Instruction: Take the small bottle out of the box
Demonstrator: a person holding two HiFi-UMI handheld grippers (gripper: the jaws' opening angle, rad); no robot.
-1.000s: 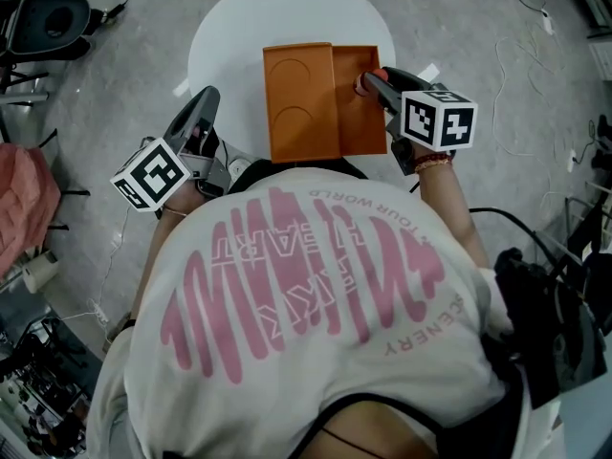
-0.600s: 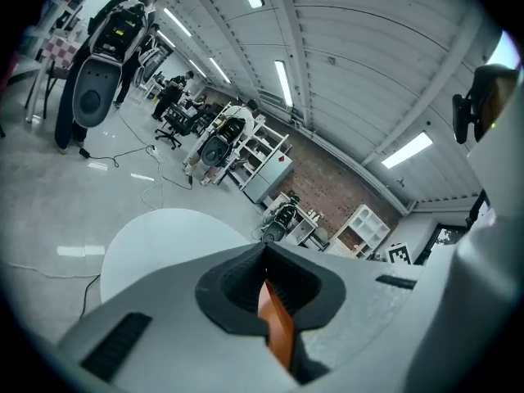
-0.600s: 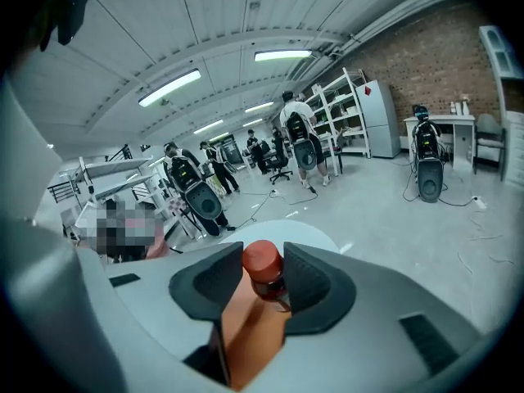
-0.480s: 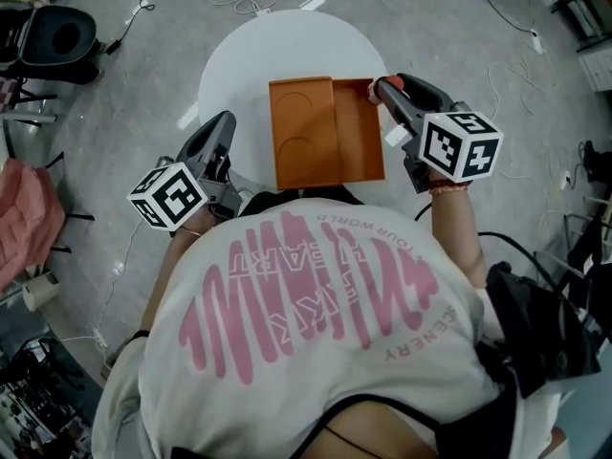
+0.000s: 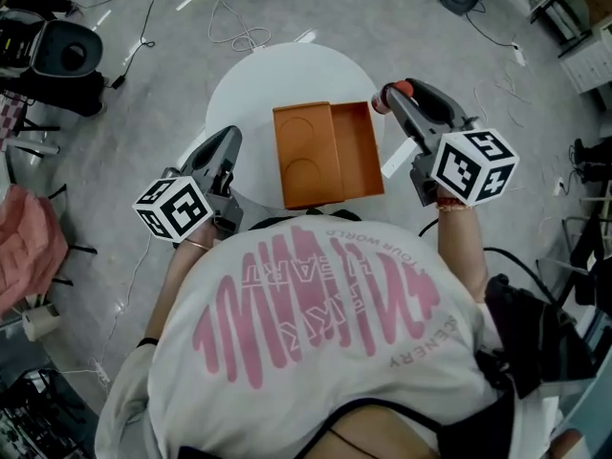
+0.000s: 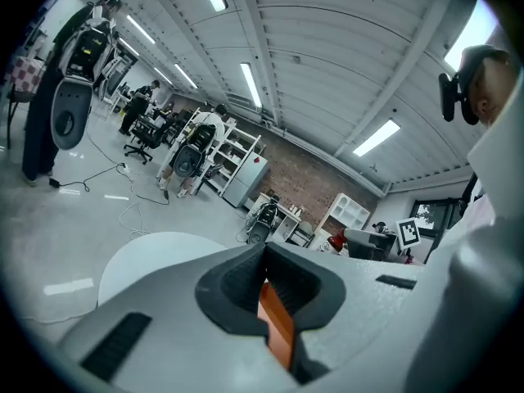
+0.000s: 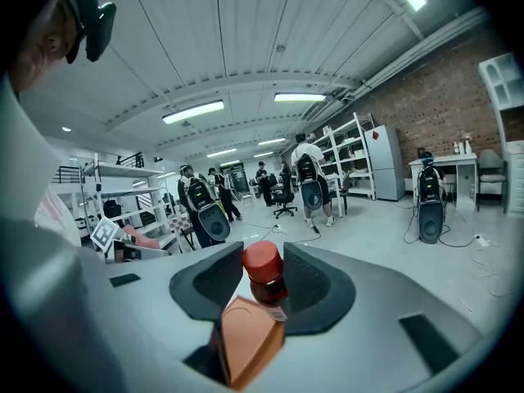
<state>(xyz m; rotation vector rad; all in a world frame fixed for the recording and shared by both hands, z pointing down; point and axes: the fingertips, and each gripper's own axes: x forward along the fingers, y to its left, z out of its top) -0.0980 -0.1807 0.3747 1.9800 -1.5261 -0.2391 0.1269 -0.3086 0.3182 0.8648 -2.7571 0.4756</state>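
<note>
Right gripper view: the right gripper (image 7: 264, 283) has its jaws partly closed on the small bottle (image 7: 268, 291), with a pad against each side of it.
Change: a second ago this gripper was down at the right half of the box (image 5: 356, 151). Now it is raised, above and to the right of the box — the bottle has come with it.
Meaning: the bottle looks clear of the box, so the take-out seems as good as done. At most, setting it down remains.
Bottle make: a rounded red cap (image 7: 261, 262), smooth and matte, on a dark brownish body, likely glass, with the pale edge of a label showing.
Other hand: the left gripper (image 6: 264, 256) has its jaws together and holds nothing — it hangs by the table's near left edge, a little higher than before.
Box make: orange and rigid, two shallow halves lying open side by side. The left half has two moulded round recesses, and the right half is bare.
Support: the table (image 5: 249, 79) is round, white and smooth.
</note>
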